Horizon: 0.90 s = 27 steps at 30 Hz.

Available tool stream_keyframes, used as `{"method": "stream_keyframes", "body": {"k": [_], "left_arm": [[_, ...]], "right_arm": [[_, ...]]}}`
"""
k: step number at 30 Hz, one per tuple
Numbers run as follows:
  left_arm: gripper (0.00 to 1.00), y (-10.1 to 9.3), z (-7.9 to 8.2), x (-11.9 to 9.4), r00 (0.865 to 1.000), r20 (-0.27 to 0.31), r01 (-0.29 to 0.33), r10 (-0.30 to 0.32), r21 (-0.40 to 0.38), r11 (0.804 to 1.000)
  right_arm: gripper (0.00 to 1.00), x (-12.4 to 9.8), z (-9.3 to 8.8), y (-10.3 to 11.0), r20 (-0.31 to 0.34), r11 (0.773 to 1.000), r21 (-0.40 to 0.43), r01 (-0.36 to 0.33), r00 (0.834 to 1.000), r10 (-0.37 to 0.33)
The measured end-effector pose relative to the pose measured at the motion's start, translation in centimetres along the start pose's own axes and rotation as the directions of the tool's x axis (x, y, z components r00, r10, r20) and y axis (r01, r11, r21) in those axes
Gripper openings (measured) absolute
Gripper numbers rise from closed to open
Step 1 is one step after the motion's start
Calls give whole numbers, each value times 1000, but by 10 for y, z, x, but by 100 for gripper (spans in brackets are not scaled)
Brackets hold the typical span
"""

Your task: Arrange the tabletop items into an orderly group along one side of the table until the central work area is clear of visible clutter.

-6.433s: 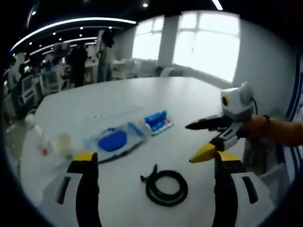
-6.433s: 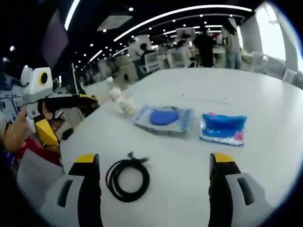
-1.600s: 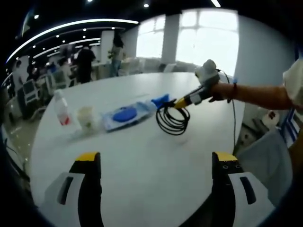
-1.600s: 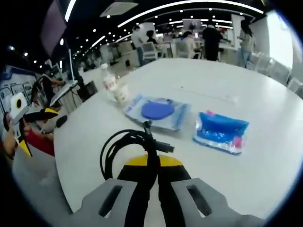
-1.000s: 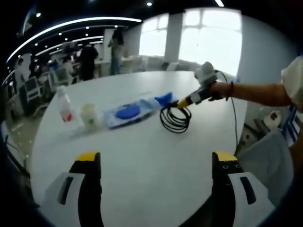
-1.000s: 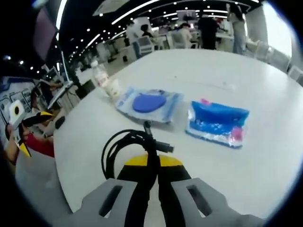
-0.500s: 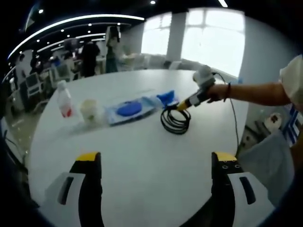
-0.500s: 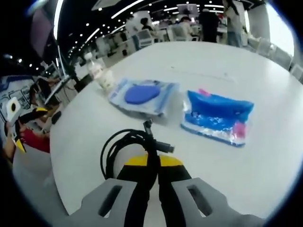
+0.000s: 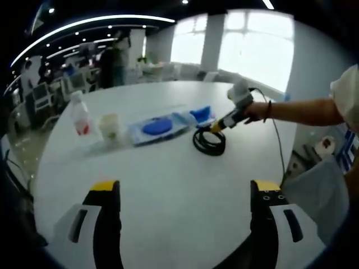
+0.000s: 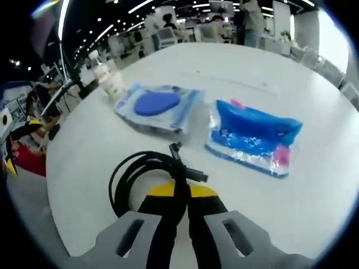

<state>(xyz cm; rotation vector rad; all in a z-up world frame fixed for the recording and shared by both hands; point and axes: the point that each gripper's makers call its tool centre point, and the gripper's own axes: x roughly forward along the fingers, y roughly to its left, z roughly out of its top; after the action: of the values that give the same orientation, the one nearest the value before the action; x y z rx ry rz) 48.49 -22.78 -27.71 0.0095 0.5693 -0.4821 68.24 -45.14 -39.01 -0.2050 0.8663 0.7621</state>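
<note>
Since the earliest frames, my right tool has taken the coiled black cable off the bare middle of the round white surface and carried it toward the row of items; over the last second the coil has come lower and closer to them. In the right gripper view my right tool's jaws are pressed together on the cable, the coil hanging to one side and a short plug end jutting past the tips. In the left gripper view the same right tool, held by my hand, has the cable at or just above the surface, just beside the blue packets; whether it touches I cannot tell. My left tool stands wide open with nothing between its jaws, over the near edge of the surface. The row runs toward the far edge: a clear plastic bottle with a red label, a pale cup just beside it, a flat clear packet holding a blue oval, then a bright blue crinkled packet with a pink corner.
</note>
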Motion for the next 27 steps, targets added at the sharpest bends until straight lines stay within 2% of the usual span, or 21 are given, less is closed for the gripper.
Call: {"method": "stream_keyframes", "body": {"k": [16, 23, 27], "left_arm": [[92, 8, -3, -6, 1000, -5, -22, 22, -10, 1000], [93, 11, -1, -6, 1000, 0, -28, 28, -9, 1000], [93, 11, -1, -6, 1000, 0, -27, 27, -11, 1000]], "right_arm": [[8, 7, 1, -7, -17, 996, -56, 68, 998, -69], [27, 5, 5, -9, -3, 996, -32, 88, 996, -88], [35, 0, 10, -10, 23, 996, 29, 88, 996, -88]]}}
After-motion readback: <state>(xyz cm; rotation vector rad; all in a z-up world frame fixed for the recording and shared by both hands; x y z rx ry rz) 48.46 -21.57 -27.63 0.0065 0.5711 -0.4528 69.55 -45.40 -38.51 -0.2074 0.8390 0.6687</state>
